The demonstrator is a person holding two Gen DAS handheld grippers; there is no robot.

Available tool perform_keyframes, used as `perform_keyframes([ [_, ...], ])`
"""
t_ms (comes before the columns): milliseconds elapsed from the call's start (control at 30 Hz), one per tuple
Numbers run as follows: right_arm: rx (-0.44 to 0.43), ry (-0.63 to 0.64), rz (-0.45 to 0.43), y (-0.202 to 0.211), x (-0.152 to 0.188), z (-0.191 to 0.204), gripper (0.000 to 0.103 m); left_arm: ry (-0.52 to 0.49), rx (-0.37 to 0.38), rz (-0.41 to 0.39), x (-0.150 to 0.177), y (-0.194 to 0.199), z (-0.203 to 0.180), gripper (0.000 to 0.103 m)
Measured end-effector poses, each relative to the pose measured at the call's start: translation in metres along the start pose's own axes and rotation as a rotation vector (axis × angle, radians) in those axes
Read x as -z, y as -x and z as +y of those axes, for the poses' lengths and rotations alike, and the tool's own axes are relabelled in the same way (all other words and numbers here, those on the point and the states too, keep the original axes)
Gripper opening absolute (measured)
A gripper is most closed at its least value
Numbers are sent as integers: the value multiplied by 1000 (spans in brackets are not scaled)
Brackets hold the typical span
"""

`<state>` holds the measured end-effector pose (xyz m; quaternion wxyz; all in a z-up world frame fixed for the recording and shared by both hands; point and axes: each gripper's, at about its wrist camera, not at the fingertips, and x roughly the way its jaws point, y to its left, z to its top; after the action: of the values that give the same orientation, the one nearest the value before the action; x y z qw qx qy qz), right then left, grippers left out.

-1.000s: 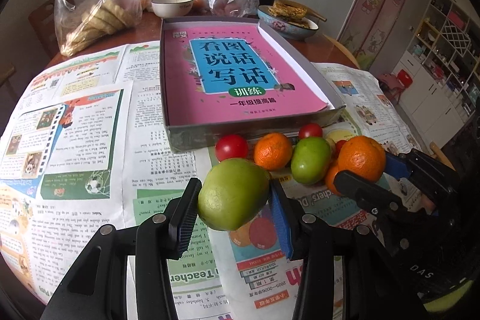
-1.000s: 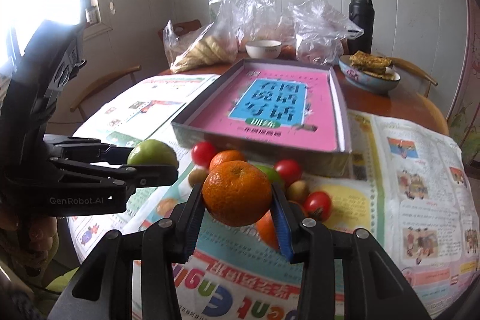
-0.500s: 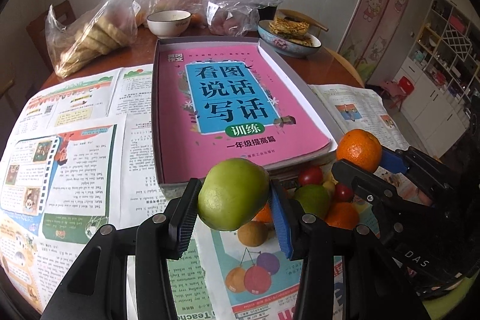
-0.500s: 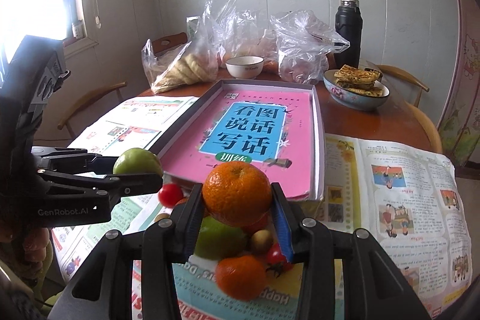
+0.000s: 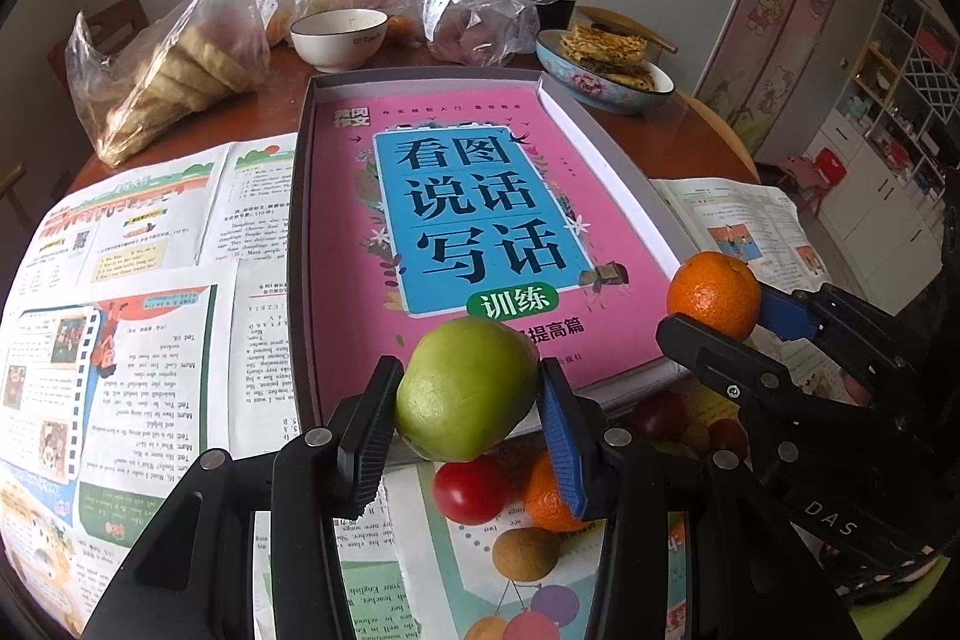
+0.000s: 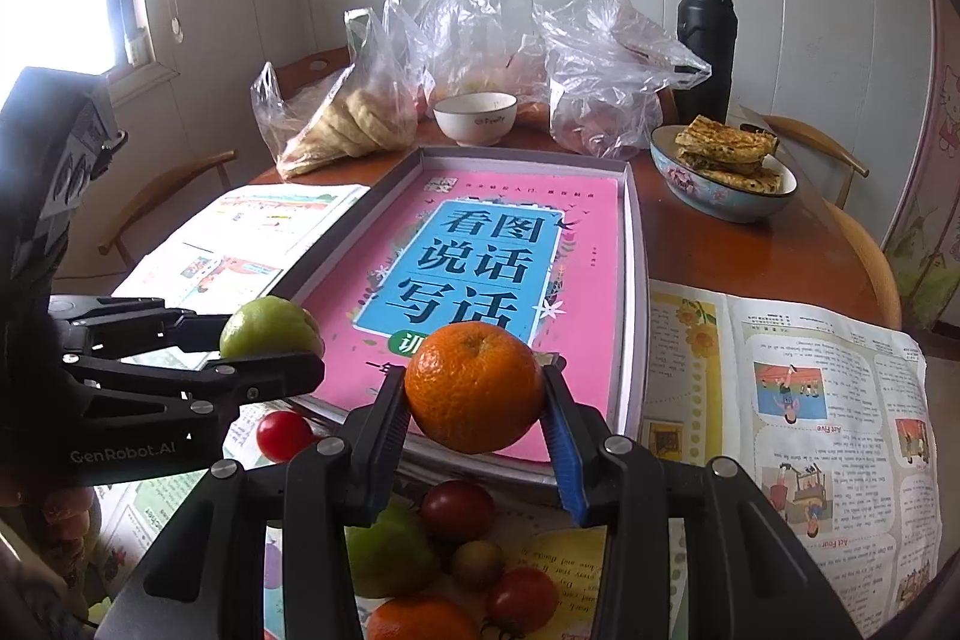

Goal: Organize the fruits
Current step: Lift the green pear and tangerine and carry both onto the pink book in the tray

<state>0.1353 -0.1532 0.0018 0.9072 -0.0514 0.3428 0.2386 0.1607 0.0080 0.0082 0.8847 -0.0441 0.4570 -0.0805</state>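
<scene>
Over the preceding second both held fruits had been carried up and forward from the loose pile toward the grey box tray [image 5: 300,244]; a second earlier the grippers had been seen low over the newspaper [image 5: 150,340] with the pile ahead of them, whereas now the pile was left below and behind the fingertips, and the pink book [image 5: 480,220] lining the tray filled the view; from this it was judged that the carry was nearly done and that placing into the tray was the step at hand.

The left gripper [image 5: 468,400] was clamped on a green apple [image 5: 467,391], its pads pressed against both flanks of the fruit; the apple was held in the air over the near edge of the tray. The right gripper [image 6: 477,400] was likewise closed on an orange [image 6: 474,387], also held aloft near the tray's front rim; the two grippers were held side by side, near each other, both pointed along the tray toward the far side of the table [image 6: 750,268].

Left on the newspaper below were cherry tomatoes [image 6: 459,508], a second green fruit [image 6: 384,550], another orange [image 6: 420,619] and a small brown fruit [image 5: 527,553]; these were judged to be yet unsorted.
</scene>
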Motion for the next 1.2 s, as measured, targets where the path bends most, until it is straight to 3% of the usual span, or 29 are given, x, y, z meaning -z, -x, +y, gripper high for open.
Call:
perform_keyframes([
  [733,20,-25,172,-51,0,-15,43,24,-14,69,-7,-38,11,47],
  [1000,25,-39,174,-50,0,-17,44,27,-8,70,-6,-37,10,47],
  [1200,18,-51,155,-43,1,-17,51,35,2,71,-4,-34,11,47],
])
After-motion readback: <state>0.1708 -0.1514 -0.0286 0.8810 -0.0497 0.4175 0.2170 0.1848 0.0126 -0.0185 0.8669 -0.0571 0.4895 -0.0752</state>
